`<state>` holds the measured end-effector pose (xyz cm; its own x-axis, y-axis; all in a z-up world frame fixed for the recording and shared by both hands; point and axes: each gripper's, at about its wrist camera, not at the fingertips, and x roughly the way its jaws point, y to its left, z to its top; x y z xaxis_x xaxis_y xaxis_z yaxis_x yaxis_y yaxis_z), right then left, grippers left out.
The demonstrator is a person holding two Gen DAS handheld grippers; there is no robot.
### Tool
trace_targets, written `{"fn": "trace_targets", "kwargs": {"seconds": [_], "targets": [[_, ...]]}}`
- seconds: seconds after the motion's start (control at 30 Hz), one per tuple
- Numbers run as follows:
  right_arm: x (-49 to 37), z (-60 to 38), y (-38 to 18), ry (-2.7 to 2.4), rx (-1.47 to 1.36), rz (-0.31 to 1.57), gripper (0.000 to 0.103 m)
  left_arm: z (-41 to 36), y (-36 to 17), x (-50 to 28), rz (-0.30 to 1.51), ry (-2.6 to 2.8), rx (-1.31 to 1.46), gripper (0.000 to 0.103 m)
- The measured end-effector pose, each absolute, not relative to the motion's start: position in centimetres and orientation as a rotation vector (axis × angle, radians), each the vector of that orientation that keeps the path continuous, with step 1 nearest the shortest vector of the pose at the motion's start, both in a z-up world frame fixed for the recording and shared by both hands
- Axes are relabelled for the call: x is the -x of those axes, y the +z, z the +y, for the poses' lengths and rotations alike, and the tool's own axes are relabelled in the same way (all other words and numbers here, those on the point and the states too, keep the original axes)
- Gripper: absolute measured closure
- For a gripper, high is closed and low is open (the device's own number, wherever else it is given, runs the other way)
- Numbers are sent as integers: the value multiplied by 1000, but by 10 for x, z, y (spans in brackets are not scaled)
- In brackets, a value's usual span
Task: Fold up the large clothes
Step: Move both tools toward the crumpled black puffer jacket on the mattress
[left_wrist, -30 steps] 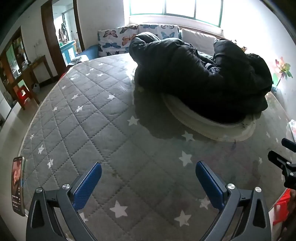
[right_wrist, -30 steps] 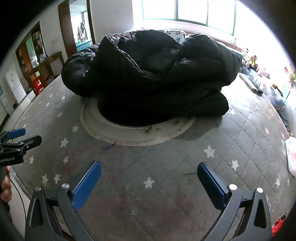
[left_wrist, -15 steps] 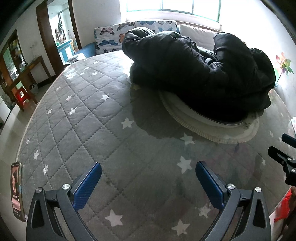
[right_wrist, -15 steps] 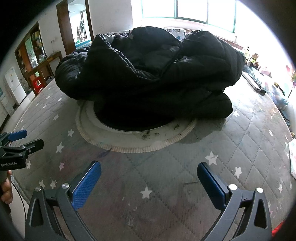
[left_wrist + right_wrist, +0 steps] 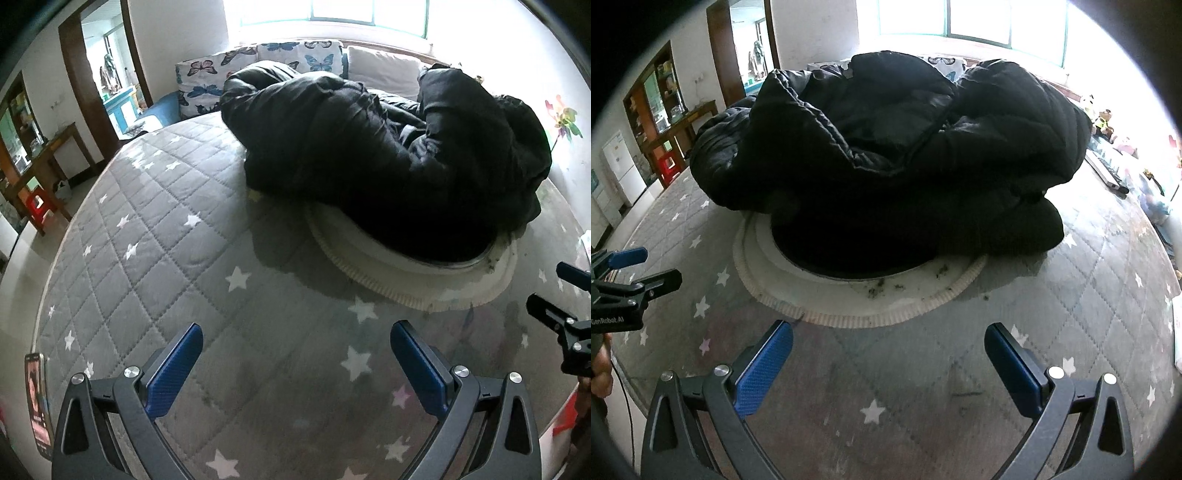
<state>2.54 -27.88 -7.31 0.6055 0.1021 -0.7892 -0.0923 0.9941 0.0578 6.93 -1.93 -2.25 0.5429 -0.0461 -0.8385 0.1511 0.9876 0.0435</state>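
A big black puffer coat (image 5: 388, 147) (image 5: 886, 155) lies crumpled in a heap on a round white mat (image 5: 413, 284) (image 5: 857, 302), on a grey star-patterned mattress (image 5: 155, 236) (image 5: 1089, 295). My left gripper (image 5: 295, 349) hovers open over the mattress, short of the coat, nothing between its blue pads. My right gripper (image 5: 888, 350) is open too, just before the mat's near edge, and holds nothing. Each gripper shows at the edge of the other's view: the right one (image 5: 561, 295), the left one (image 5: 639, 269).
A phone (image 5: 37, 398) lies at the mattress's near left edge. Butterfly-print cushions (image 5: 258, 62) and a white pillow (image 5: 384, 66) line the far side under the window. A remote (image 5: 1108, 173) and toys (image 5: 1100, 118) sit at the right. Wooden furniture (image 5: 48, 155) stands left.
Both grippers have moved forward toward the coat, which looms larger in both views. Both stay open and the coat has not moved.
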Motion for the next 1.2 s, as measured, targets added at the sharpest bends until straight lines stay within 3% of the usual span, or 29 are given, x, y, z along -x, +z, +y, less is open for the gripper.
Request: {"fn": "trace_targets", "kwargs": {"seconds": [1.2], "targets": [[-31, -282, -54, 127, 9, 867, 0, -37, 4, -80, 934, -126, -166, 0]]}}
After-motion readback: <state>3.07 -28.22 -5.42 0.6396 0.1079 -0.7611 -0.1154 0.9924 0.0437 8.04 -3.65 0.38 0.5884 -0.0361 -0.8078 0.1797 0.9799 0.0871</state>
